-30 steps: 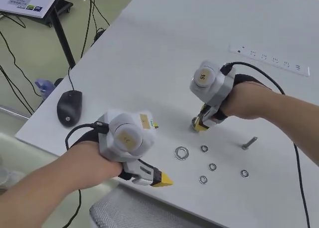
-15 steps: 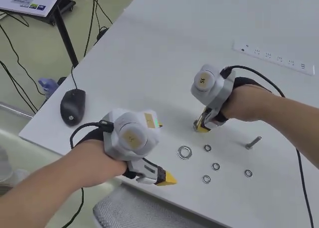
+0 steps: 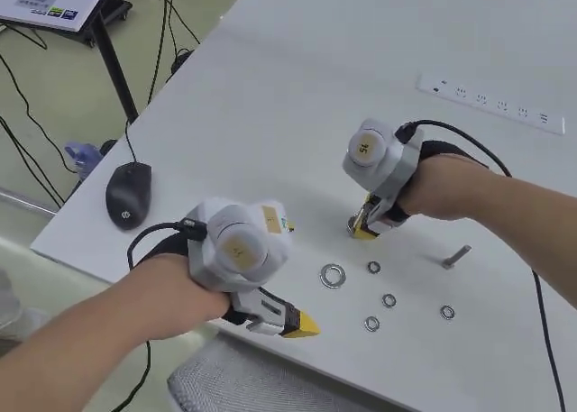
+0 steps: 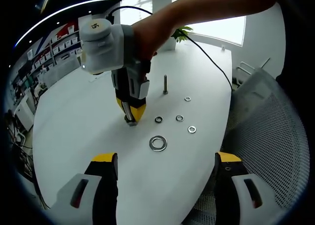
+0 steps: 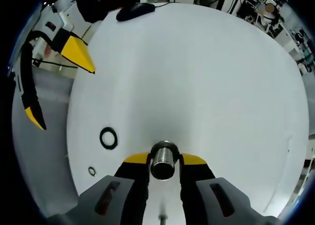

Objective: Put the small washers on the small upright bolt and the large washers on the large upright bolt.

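White bench (image 3: 297, 87): right hand-held gripper (image 3: 361, 229) pinching large bolt (image 5: 164, 159); left hand-held gripper (image 4: 166, 159) spread.

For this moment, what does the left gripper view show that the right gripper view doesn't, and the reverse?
Left gripper view, not the right: the small upright bolt, all four small washers, and the right gripper from outside, tips down at the table. Right gripper view, not the left: the large bolt end-on, clamped between that gripper's jaws, and a mouse. Both: the large washer and one small washer.
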Available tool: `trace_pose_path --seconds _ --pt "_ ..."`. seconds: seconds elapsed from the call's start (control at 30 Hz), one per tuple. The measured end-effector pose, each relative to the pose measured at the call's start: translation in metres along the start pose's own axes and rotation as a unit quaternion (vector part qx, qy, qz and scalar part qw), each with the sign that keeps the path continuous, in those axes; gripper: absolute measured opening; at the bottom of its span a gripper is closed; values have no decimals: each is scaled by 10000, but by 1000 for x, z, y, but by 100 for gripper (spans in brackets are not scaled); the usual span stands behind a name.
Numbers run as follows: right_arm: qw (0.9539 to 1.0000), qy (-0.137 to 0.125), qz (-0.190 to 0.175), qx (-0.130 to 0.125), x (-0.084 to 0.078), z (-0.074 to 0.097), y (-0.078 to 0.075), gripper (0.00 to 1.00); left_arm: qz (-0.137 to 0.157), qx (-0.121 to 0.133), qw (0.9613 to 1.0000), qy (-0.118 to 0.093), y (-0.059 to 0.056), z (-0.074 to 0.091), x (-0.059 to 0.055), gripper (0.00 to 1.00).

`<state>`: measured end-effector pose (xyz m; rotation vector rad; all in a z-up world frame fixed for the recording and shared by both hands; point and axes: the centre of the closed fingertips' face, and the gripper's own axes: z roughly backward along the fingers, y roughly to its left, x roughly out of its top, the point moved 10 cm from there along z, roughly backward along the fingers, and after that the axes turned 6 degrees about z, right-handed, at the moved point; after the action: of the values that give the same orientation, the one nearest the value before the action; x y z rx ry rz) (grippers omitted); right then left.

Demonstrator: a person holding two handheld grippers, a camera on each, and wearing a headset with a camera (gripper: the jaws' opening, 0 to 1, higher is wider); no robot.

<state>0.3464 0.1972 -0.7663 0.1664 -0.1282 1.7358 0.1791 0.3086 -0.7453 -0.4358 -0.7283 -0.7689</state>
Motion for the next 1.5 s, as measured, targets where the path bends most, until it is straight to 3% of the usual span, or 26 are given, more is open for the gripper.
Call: trace_pose_path --seconds 0.2,0.47,0.57,0.73,0.83,0.97,1.07,1.5 --pt "9998 -56 -166 32 0 4 -2 30 -28 15 10000 -13 2 4 0 81" --pt "9995 -291 -82 -113 3 19 -6 43 -65 16 10000 -34 2 6 3 81" --pt "9993 -345 -76 -137 2 24 -4 43 -78 15 10000 -31 1 6 3 81" --pt "9990 -368 237 -114 1 23 -3 43 -39 13 10000 -64 0 9 3 81" --pt "9952 -602 755 -179 8 28 3 43 -116 32 9999 -5 -2 10 2 81" --pt "9928 -819 854 -183 14 34 7 42 -80 46 9999 -55 -3 12 2 81" --pt "9886 -1026 1096 -108 20 37 13 42 -115 70 9999 -26 -5 14 2 81" --pt "9848 -1039 1394 28 16 31 31 42 -77 131 9999 -51 -7 21 2 80"
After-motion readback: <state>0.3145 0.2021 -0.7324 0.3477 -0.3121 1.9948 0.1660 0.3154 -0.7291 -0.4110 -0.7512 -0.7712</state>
